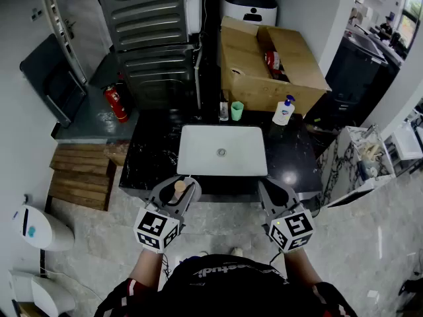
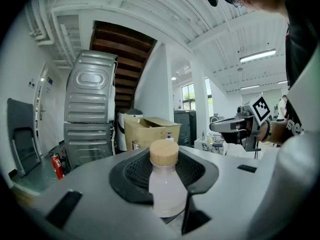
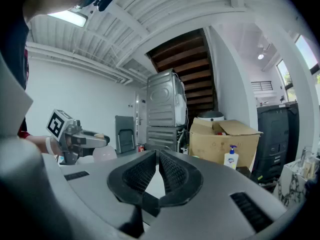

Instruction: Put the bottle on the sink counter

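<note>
both held about level before the black sink counter (image 1: 151,156), the left gripper (image 1: 180,185) has its jaws clamped on the one small cork-capped bottle (image 2: 164,186), held at the counter's front edge, the right gripper (image 1: 275,191) has jaws together on nothing, and one open cardboard box (image 1: 251,81) behind holds something red.

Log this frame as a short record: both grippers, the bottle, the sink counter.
left gripper: shut on bottle
bottle: pale, tan cap, upright, not yet on the sink counter
right gripper: jaws together, empty
sink counter: black, white basin in it; green cup and soap pump bottle at its back edge
</note>
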A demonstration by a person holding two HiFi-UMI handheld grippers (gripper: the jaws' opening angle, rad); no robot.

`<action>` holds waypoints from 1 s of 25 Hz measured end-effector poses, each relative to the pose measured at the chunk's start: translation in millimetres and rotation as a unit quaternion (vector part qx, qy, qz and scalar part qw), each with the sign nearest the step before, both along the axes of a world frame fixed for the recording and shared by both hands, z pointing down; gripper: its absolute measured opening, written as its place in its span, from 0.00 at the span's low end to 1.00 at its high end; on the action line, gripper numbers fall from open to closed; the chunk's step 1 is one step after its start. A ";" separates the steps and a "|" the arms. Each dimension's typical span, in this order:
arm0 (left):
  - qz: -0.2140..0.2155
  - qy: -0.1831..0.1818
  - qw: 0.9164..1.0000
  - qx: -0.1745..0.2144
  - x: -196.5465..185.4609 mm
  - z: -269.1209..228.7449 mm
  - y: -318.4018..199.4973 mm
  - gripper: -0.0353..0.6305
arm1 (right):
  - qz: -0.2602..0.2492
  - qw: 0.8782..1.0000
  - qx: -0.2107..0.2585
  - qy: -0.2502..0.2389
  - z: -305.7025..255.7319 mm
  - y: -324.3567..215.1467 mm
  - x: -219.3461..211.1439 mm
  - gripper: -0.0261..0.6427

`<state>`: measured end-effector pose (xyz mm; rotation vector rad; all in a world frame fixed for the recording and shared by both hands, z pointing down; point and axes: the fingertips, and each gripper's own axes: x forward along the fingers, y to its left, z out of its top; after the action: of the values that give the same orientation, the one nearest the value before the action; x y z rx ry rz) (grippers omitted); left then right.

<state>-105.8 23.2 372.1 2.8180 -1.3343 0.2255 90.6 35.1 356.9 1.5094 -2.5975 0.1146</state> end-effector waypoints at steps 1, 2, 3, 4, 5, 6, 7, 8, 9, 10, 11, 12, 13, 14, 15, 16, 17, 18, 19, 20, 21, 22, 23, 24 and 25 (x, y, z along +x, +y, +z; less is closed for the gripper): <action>0.001 0.001 1.000 -0.001 0.1 -0.1 -1.3 0.25 | 0.001 1.000 0.000 0.002 -0.4 -0.9 0.7 0.10; 0.001 0.001 1.000 -0.002 0.1 -0.1 -2.5 0.25 | 0.001 1.000 0.000 0.003 -0.8 -1.7 1.4 0.10; 0.002 0.002 1.000 -0.003 0.1 -0.1 -3.5 0.25 | 0.002 1.000 0.000 0.004 -1.2 -2.3 1.9 0.10; 0.002 0.002 1.000 -0.003 0.2 0.1 -4.1 0.25 | 0.001 1.000 0.002 0.006 -1.3 -2.5 2.3 0.10; 0.002 0.002 1.000 -0.002 0.3 0.4 -4.2 0.25 | 0.001 1.000 0.004 0.007 -1.1 -2.4 2.9 0.10; 0.002 0.002 1.000 -0.001 0.5 0.7 -4.1 0.25 | 0.001 1.000 0.004 0.008 -0.4 -2.0 3.8 0.10; 0.001 0.002 1.000 0.000 0.7 0.9 -3.9 0.25 | 0.001 1.000 0.004 0.009 0.5 -1.5 4.8 0.10; 0.001 0.002 1.000 0.001 1.0 0.7 -3.6 0.25 | 0.001 1.000 0.004 0.009 1.2 -1.0 5.7 0.10; 0.000 0.001 1.000 0.001 1.4 0.4 -3.4 0.25 | 0.001 1.000 0.002 0.009 1.5 -0.4 6.4 0.10; 0.000 0.001 1.000 0.000 1.7 0.0 -3.1 0.25 | 0.000 1.000 0.002 0.009 1.4 0.2 6.9 0.10; 0.001 0.000 1.000 0.000 2.1 -0.4 -2.8 0.25 | 0.000 1.000 0.002 0.010 1.1 0.7 7.1 0.10; 0.001 0.000 1.000 0.000 2.5 -0.6 -2.4 0.25 | -0.001 1.000 0.002 0.011 1.0 1.1 7.1 0.10; 0.001 0.000 1.000 0.000 2.7 -0.8 -2.0 0.25 | -0.001 1.000 0.002 0.012 1.1 1.5 7.0 0.10; 0.002 0.000 1.000 0.000 3.0 -1.1 -1.5 0.25 | -0.001 1.000 0.003 0.013 1.3 1.8 7.0 0.10; 0.002 0.000 1.000 0.000 3.3 -1.4 -1.2 0.25 | 0.000 1.000 0.005 0.012 1.2 1.9 7.5 0.10; 0.002 0.000 1.000 0.000 3.5 -1.7 -1.1 0.25 | 0.003 1.000 0.009 0.010 0.5 1.7 8.7 0.10; 0.002 0.000 1.000 0.001 3.8 -2.0 -1.2 0.25 | 0.006 1.000 0.012 0.005 -0.9 1.4 10.3 0.10; 0.003 -0.001 1.000 0.001 4.1 -2.4 -1.2 0.25 | 0.008 1.000 0.016 -0.001 -2.4 1.2 11.9 0.10; 0.002 -0.001 1.000 0.002 4.2 -2.6 -1.3 0.25 | 0.009 1.000 0.018 -0.006 -3.3 1.2 13.2 0.10; 0.002 -0.002 1.000 0.002 4.3 -2.9 -1.5 0.25 | 0.008 1.000 0.018 -0.008 -3.4 1.1 14.2 0.10; 0.001 -0.002 1.000 0.002 4.2 -3.0 -1.8 0.25 | 0.008 1.000 0.018 -0.007 -3.0 0.8 15.1 0.10; -0.001 -0.003 1.000 0.003 4.1 -3.3 -2.2 0.25 | 0.007 1.000 0.017 -0.007 -2.4 0.4 15.8 0.10; -0.002 -0.003 1.000 0.003 3.9 -3.6 -2.6 0.25 | 0.007 1.000 0.015 -0.008 -1.8 -0.2 16.4 0.10; -0.004 -0.004 1.000 0.003 3.8 -3.7 -3.1 0.25 | 0.006 1.000 0.012 -0.009 -1.0 -0.6 16.7 0.10; -0.005 -0.004 1.000 0.003 3.7 -3.5 -3.5 0.25 | 0.005 1.000 0.009 -0.010 0.2 -1.1 16.8 0.10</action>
<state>-102.1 19.7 368.7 2.8178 -1.3524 0.2346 107.4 34.1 357.0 1.5342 -2.6146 0.1068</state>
